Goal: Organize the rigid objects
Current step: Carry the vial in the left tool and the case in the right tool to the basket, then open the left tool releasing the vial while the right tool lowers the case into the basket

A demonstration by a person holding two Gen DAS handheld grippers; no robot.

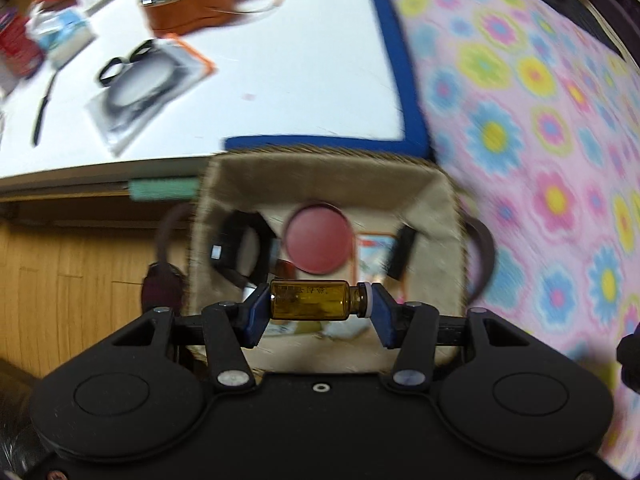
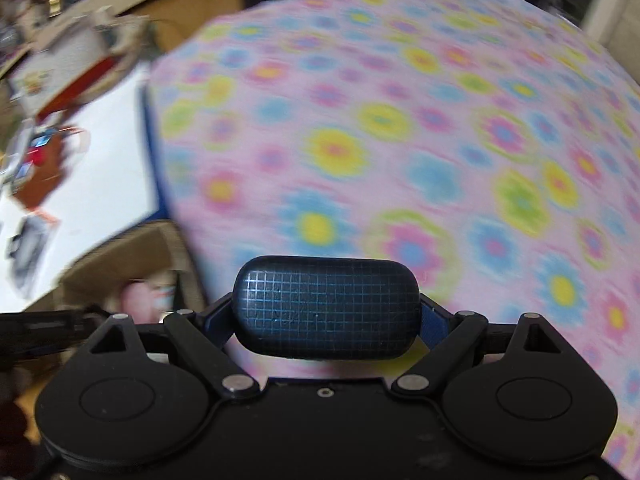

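The left gripper [image 1: 318, 304] is clamped end to end on a small amber glass vial with a white-collared neck [image 1: 314, 300], which lies crosswise between the blue pads, base against one and cap against the other. It hangs above the open mouth of a beige fabric storage basket with dark loop handles [image 1: 444, 208]. Inside the basket lie a round dark-red lid [image 1: 318, 240], a black ring-shaped item [image 1: 236, 240] and what looks like a printed card, though blur leaves that uncertain. The basket stands on a wooden floor [image 1: 60, 280], just beside the corner of a white table with a blue padded edge [image 1: 320, 60]. On the table sit a brown leather pouch full of small items [image 1: 192, 12], a pair of black-rimmed glasses [image 1: 124, 60] on a clear packet, and a black pen [image 1: 42, 112]. To the side spreads a pink cloth printed with bright flowers [image 1: 540, 120].

The right gripper [image 2: 326, 308] grips a dark rounded oblong case with a fine blue grid pattern [image 2: 326, 306], held by its two ends between the fingers. It is over the same flowered cloth, with the basket low to one side of that view, heavily smeared.
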